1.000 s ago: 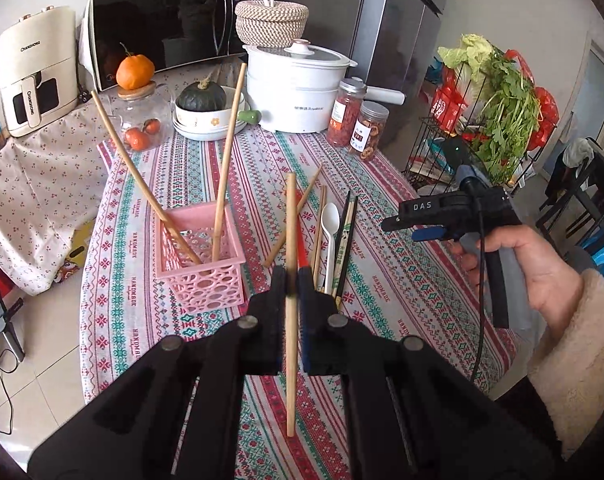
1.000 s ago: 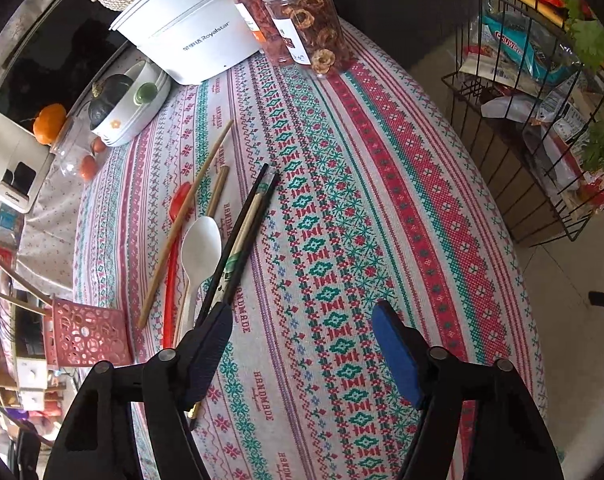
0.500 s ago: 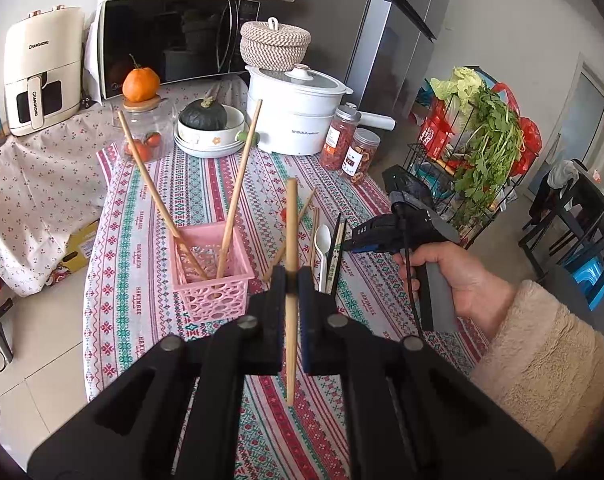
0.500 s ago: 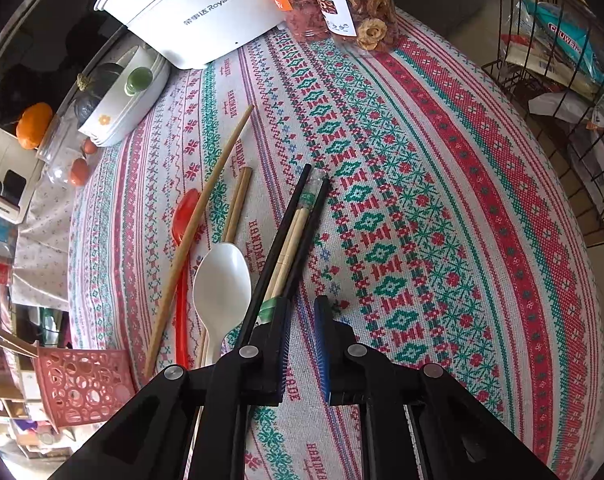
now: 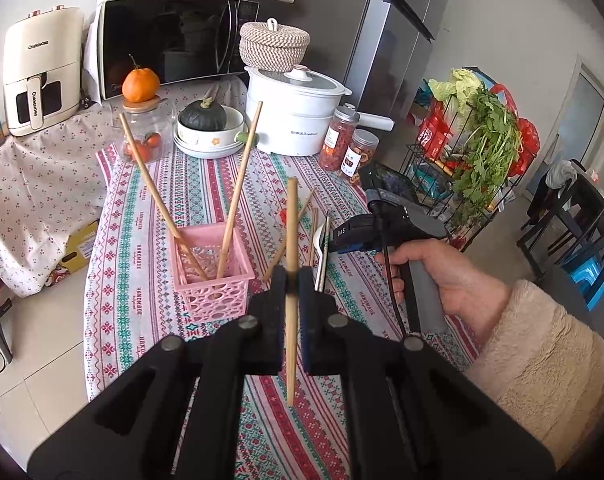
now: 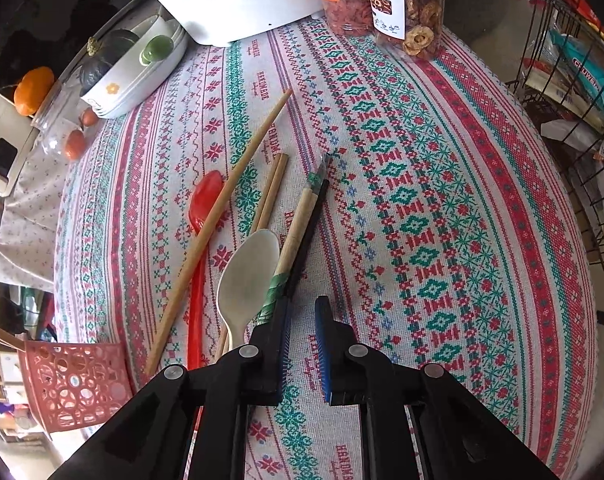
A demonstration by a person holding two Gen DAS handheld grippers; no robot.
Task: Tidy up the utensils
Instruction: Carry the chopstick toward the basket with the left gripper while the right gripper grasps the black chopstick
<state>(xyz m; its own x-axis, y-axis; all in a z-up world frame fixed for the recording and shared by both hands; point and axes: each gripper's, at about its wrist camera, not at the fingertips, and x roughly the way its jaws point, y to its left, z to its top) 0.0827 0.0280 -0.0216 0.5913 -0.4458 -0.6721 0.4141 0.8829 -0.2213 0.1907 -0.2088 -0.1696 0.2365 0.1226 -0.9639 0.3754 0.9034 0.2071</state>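
Left wrist view: the left gripper [image 5: 291, 284] pinches a long pale wooden chopstick [image 5: 291, 240] upright between its pads, at frame centre, as it did a second ago. Left of centre stands the pink perforated plastic basket [image 5: 210, 276], already holding two leaning wooden chopsticks [image 5: 238, 196].

Right wrist view: the right gripper [image 6: 302, 344], spread wide a second ago, has just closed to a narrow gap and has dropped toward the striped woven tablecloth [image 6: 442, 200]. Nothing is seen between the pads; bare cloth shows through the gap. Its left finger lies against the lower end of the green-banded bamboo and black chopstick bundle [image 6: 298, 232], beside a white plastic spoon [image 6: 246, 276] and a red plastic spoon [image 6: 204, 204].

The closure appears to have missed the bundle, so a fresh approach is probably needed, while the held chopstick awaits the basket.
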